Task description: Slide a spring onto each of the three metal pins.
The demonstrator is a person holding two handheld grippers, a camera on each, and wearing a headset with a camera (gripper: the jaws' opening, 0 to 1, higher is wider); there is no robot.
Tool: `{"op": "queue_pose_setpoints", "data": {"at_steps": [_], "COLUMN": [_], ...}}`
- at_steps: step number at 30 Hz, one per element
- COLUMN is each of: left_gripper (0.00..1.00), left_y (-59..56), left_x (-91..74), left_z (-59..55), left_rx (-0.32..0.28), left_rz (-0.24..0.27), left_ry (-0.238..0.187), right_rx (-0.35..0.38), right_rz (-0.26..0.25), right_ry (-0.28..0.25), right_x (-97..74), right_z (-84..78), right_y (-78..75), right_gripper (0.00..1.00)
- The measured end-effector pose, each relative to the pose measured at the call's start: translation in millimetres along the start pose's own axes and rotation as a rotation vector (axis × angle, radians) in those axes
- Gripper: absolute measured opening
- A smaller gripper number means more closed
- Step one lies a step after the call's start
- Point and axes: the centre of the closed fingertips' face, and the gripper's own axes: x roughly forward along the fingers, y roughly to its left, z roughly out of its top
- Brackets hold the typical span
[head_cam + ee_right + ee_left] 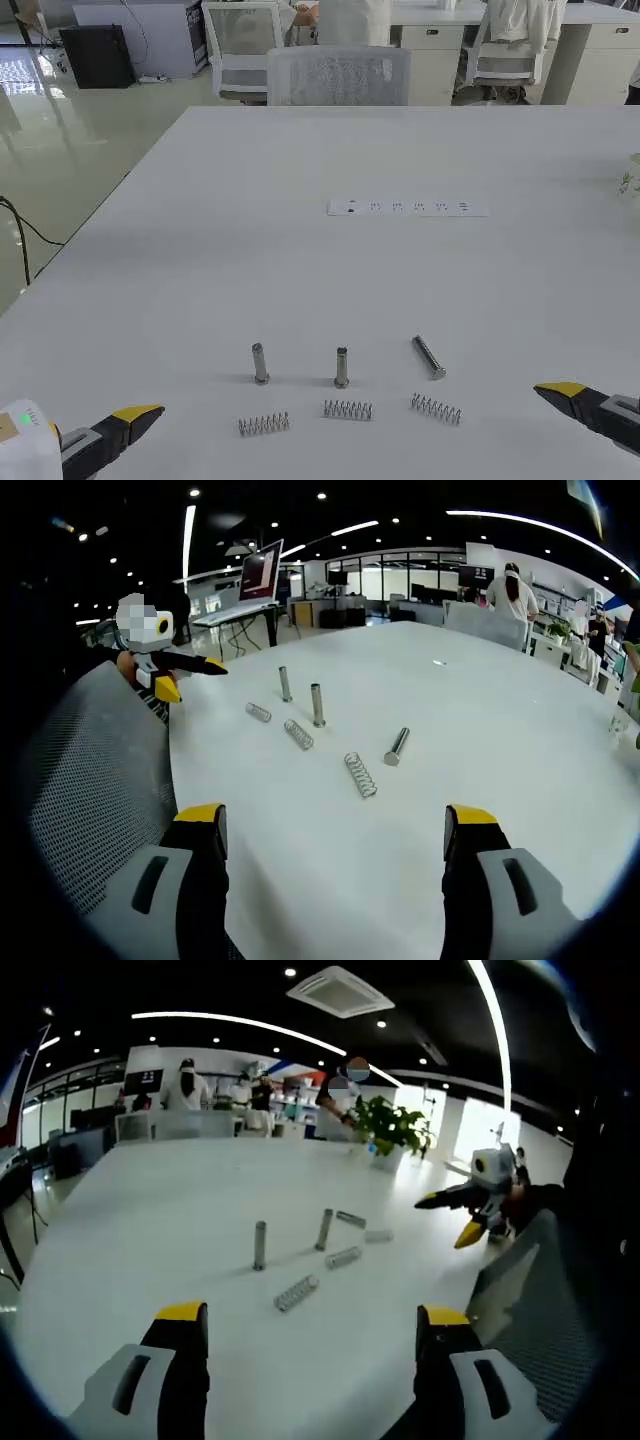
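White surface (300, 200) carries all parts, and no spring is on a pin yet. At far left, the left hand-held gripper (312, 1316) is spread wide and empty, short of the parts. The left pin (260, 363) stands upright on its wider end, with the left spring (264, 424) lying just in front of it. The middle pin (341, 367) stands upright too, with the middle spring (347, 409) lying in front of it. The right pin (429, 356) lies on its side, and the right spring (436, 408) lies near it. At far right, the right hand-held gripper (335, 817) is likewise wide and empty. Expect the springs to be light, compliant and liable to roll or squirt out: grip lightly across the coils at mid-length. The pins look rigid and smooth: hold the shank low, near the head, leaving the tip free.
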Motion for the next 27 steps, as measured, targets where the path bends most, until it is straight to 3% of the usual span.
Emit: {"op": "queue_pose_setpoints", "data": {"at_steps": [27], "left_gripper": [0.80], "left_y": [-1.8], "left_x": [-0.3], "left_z": [-0.2], "left_rx": [-0.001], "left_rz": [0.001], "left_ry": [0.003], "right_rx": [-0.003], "right_rz": [0.004], "right_ry": [0.010], "right_x": [1.5], "right_z": [-1.4], "right_y": [-0.4], "right_gripper": [0.88]}}
